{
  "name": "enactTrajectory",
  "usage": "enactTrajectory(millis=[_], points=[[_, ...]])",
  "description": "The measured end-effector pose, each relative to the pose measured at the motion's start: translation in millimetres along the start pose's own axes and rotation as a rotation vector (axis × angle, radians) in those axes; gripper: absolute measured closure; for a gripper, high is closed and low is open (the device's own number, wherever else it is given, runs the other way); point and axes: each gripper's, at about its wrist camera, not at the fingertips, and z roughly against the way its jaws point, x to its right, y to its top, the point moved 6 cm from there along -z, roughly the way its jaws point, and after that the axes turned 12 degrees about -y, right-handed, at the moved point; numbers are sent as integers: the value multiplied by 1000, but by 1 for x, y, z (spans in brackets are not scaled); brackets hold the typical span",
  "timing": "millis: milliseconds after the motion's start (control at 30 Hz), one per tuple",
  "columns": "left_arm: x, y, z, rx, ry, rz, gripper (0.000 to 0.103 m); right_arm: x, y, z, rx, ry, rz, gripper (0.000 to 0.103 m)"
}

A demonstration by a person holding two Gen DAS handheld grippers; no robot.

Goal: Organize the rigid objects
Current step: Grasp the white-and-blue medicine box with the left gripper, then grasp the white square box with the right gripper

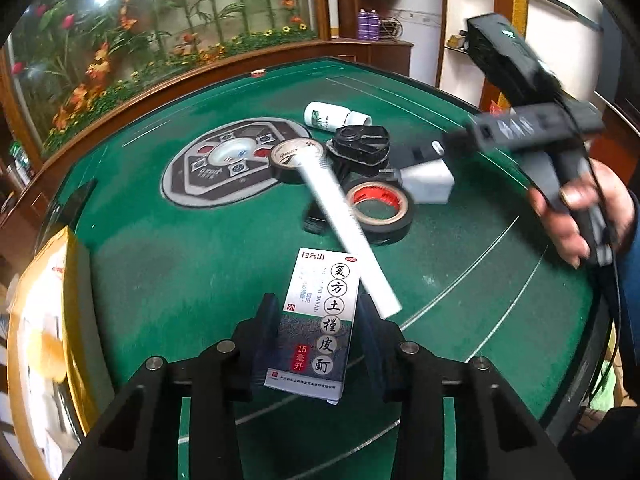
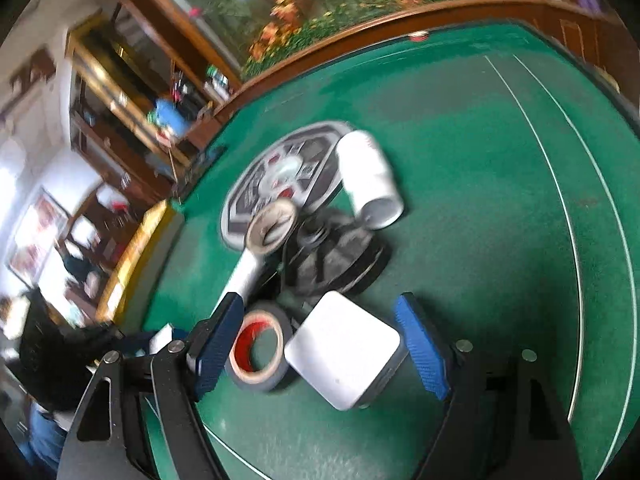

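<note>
My left gripper (image 1: pixel 318 320) is shut on a white medicine box (image 1: pixel 316 320) with Chinese print, held over the green table (image 1: pixel 160 272). A pile lies mid-table: a long white tube (image 1: pixel 344 232), a black tape roll with a red core (image 1: pixel 380 210), a second tape roll (image 1: pixel 294 160), a black round part (image 1: pixel 360 146), a white square block (image 1: pixel 430 180) and a white bottle (image 1: pixel 332 118). My right gripper (image 2: pixel 320 344) is open above the white block (image 2: pixel 344 354) and the red-core tape (image 2: pixel 258 354). It also shows from outside in the left wrist view (image 1: pixel 452 140).
A round control panel (image 1: pixel 228 160) is set in the table's centre. A yellow box (image 1: pixel 44 320) stands at the table's left edge. A wooden rim and a flower display (image 1: pixel 160 32) lie behind the table. The person's hand (image 1: pixel 580 208) is at the right.
</note>
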Motion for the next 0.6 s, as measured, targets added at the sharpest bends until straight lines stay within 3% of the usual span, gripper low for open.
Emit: enactTrajectory(millis=[100, 233, 300, 367, 467, 500, 533, 600], points=[[1, -2, 1, -2, -6, 8, 61, -25, -23, 6, -18, -11, 91, 25], [-4, -3, -1, 0, 16, 20, 61, -39, -34, 15, 22, -162, 205, 25], [-9, -6, -8, -32, 34, 35, 57, -36, -31, 15, 26, -184, 200, 31], [-12, -10, -17, -51, 23, 48, 56, -32, -28, 10, 18, -210, 192, 49], [-19, -10, -19, -41, -6, 102, 56, -31, -28, 4, 10, -202, 185, 51], [-20, -10, -19, -38, -9, 110, 59, -31, -28, 5, 11, -209, 189, 52], [-21, -10, -18, -35, -3, 116, 68, -32, -29, 5, 10, -218, 196, 53], [-18, -13, -16, -34, 3, 118, 68, -36, -31, 8, 5, -249, 228, 56]])
